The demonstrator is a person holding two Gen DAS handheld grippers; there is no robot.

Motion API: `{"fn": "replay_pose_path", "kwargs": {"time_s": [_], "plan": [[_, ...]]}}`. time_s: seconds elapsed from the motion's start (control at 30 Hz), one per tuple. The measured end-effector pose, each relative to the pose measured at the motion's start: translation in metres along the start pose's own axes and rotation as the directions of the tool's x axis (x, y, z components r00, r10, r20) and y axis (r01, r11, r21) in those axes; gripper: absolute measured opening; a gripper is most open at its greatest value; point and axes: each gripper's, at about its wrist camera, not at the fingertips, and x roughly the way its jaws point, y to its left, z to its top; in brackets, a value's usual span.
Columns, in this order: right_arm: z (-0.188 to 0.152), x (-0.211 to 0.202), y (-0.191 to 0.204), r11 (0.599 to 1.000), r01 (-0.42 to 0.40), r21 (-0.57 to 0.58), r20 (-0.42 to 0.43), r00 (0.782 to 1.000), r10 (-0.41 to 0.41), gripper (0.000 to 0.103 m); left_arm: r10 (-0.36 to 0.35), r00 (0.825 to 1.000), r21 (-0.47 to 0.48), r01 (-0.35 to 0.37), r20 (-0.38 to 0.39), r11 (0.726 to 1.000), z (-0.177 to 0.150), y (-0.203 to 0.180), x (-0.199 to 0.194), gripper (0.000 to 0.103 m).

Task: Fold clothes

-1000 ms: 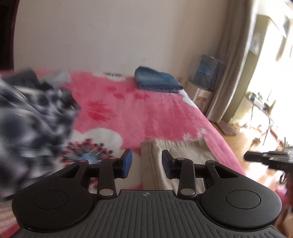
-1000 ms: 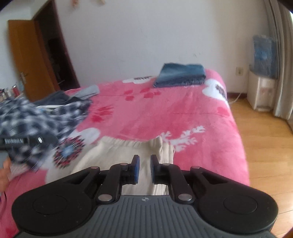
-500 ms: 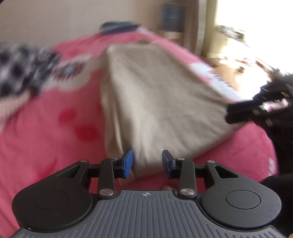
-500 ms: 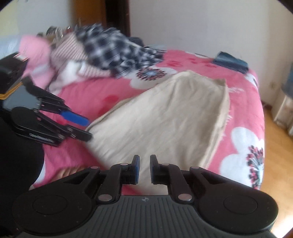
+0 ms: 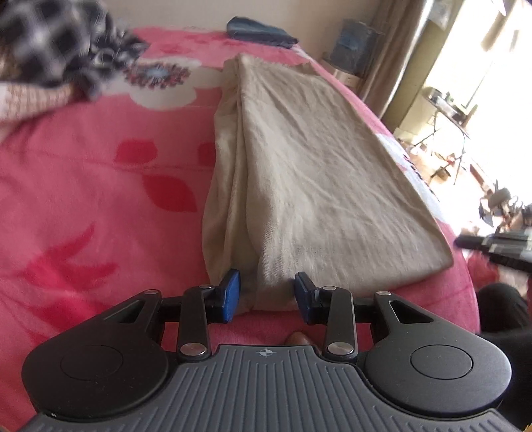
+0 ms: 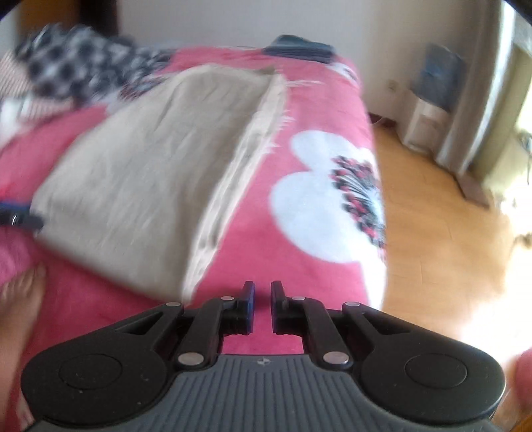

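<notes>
Left wrist view, nearest: left gripper (image 5: 267, 295) low at 6 o'clock, blue pads partly apart, straddling the near hem of a beige folded garment (image 5: 319, 172) without clearly pressing it; contact hard to judge. Beige garment spread lengthwise on the pink floral bedspread (image 5: 83, 199), running from 6 o'clock up toward 12 o'clock, left edge bunched in folds. At 3 o'clock, a dark blurred shape, the right gripper (image 5: 495, 247), cut off by the frame edge. At 10 o'clock, a heap of checked and striped clothes (image 5: 56, 50), blurred. At 12 o'clock, far end of the bed, a folded blue denim stack (image 5: 262, 31). At 2 o'clock, window glare washing out the room beyond.

Right wrist view, whole frame smeared by motion: right gripper (image 6: 262, 307) at 6 o'clock, jaws drawn to a narrow slit, nothing between them, over bare pink bedspread (image 6: 282, 212) just right of the garment's near corner. Beige garment (image 6: 149, 172) from 8 to 12 o'clock. At 9 o'clock, only a dark tip of the left gripper (image 6: 20, 217), at the garment's edge. At 8 o'clock, a bare foot (image 6: 20, 299), cut off. Wooden floor (image 6: 442, 232) at 3 o'clock.
</notes>
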Motion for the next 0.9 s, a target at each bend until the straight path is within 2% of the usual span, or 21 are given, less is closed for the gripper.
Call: {"fn": "replay_pose_path", "kwargs": {"time_s": [0.07, 0.13, 0.17, 0.27, 0.37, 0.47, 0.57, 0.7, 0.77, 0.83, 0.87, 0.9], "plan": [[0.003, -0.019, -0.003, 0.999, -0.041, 0.029, 0.057, 0.998, 0.039, 0.010, 0.044, 0.999, 0.041, -0.045, 0.012, 0.998, -0.002, -0.001, -0.006, 0.036], [0.009, -0.033, 0.005, 0.992, -0.124, 0.022, 0.103, 0.987, 0.121, 0.009, 0.069, 0.998, 0.028, -0.069, 0.004, 0.997, -0.005, 0.003, -0.001, 0.036], [0.011, -0.035, 0.010, 0.985, -0.170, 0.008, 0.110, 0.980, 0.168, 0.010, 0.079, 0.997, 0.014, -0.079, -0.005, 0.997, -0.006, 0.006, 0.002, 0.036], [0.013, -0.017, 0.026, 0.964, -0.262, -0.044, 0.065, 0.962, 0.265, 0.009, 0.094, 0.996, -0.003, -0.094, -0.005, 0.996, -0.010, 0.012, 0.012, 0.036], [0.004, 0.026, 0.031, 0.973, -0.222, -0.060, -0.068, 0.974, 0.218, 0.007, 0.098, 0.995, -0.005, -0.098, -0.008, 0.995, -0.011, 0.016, 0.011, 0.035], [0.010, 0.019, 0.027, 0.972, -0.236, -0.023, -0.085, 0.969, 0.233, 0.007, 0.116, 0.993, 0.013, -0.116, -0.015, 0.993, -0.003, 0.016, -0.007, 0.035], [0.023, -0.005, 0.032, 0.977, -0.205, -0.061, -0.040, 0.978, 0.203, 0.008, 0.103, 0.993, 0.032, -0.105, 0.065, 0.994, 0.016, 0.011, -0.030, 0.033], [0.042, -0.005, 0.044, 0.970, -0.220, -0.108, 0.048, 0.973, 0.226, 0.008, -0.026, 0.990, 0.088, 0.014, 0.139, 0.996, 0.044, -0.012, -0.024, 0.033], [0.048, 0.012, 0.050, 0.968, -0.227, -0.108, 0.049, 0.971, 0.233, 0.008, -0.034, 0.994, 0.152, 0.017, 0.106, 0.988, 0.047, -0.024, -0.001, 0.035], [0.045, 0.038, 0.047, 0.975, -0.211, -0.069, -0.015, 0.978, 0.210, 0.007, 0.056, 0.998, 0.195, -0.063, 0.041, 0.979, 0.038, -0.022, 0.031, 0.035], [0.041, 0.052, 0.043, 0.979, -0.200, -0.044, -0.047, 0.979, 0.197, 0.007, 0.080, 0.997, 0.181, -0.082, 0.018, 0.980, 0.034, -0.017, 0.042, 0.039], [0.037, 0.058, 0.037, 0.976, -0.218, -0.018, -0.041, 0.975, 0.217, 0.007, 0.058, 0.998, 0.121, -0.059, 0.013, 0.991, 0.033, -0.008, 0.043, 0.039]]}}
